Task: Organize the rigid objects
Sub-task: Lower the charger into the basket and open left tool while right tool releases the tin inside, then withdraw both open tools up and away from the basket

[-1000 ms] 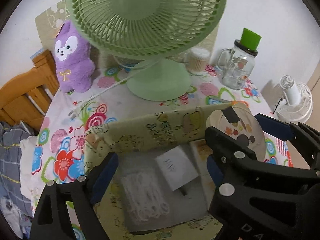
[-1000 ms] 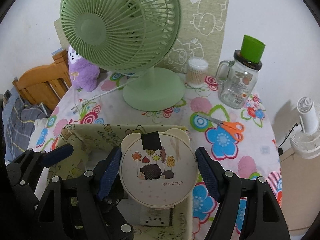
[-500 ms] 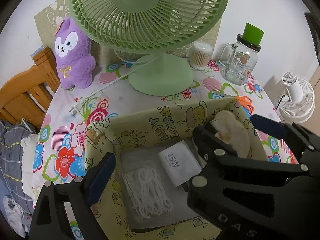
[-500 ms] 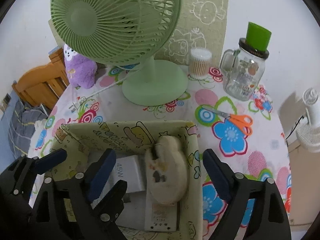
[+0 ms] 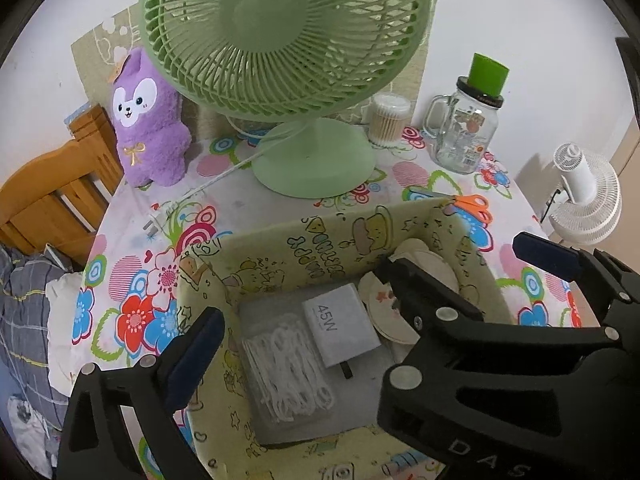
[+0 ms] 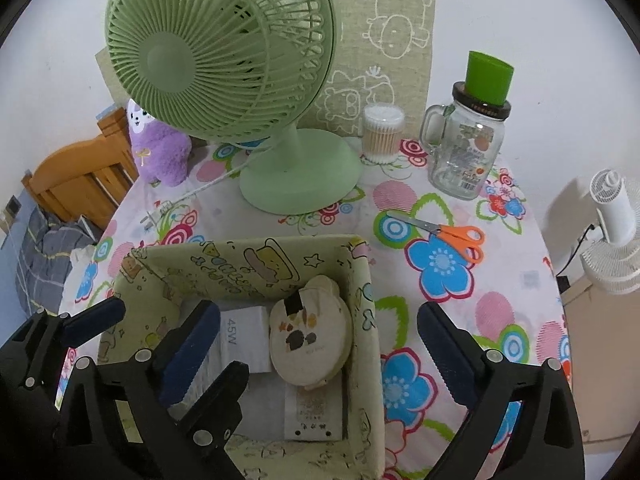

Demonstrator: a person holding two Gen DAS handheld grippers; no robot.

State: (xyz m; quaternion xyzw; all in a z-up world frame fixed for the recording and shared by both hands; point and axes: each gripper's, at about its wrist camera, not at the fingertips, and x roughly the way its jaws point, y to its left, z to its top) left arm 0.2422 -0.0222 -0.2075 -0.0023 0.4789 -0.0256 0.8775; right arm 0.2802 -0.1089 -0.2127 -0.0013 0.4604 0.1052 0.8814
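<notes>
A yellow-green fabric storage box [image 6: 362, 276] [image 5: 256, 256] stands on the flowered table. Inside lie a round cream tin with a hedgehog print [image 6: 310, 338] [image 5: 384, 304], tilted against the right wall, a white 45W charger [image 6: 244, 338] [image 5: 340, 326], a bag of white floss picks [image 5: 288, 372] and a white card [image 6: 314, 412]. My right gripper [image 6: 320, 344] is open above the box, empty, its fingers [image 6: 444, 352] astride the tin. My left gripper [image 5: 300, 312] is open over the box's left part, empty.
A green desk fan [image 6: 296, 172] stands behind the box with its cord and plug. Orange scissors [image 6: 452, 238], a glass jar with green lid [image 6: 466, 152], a cotton-swab tub [image 6: 382, 134] and a purple plush [image 5: 148, 128] lie around. A wooden chair is at left.
My right gripper opened and let go of the round tin, which dropped into the box and now leans against its right wall. Both grippers drew back slightly.
</notes>
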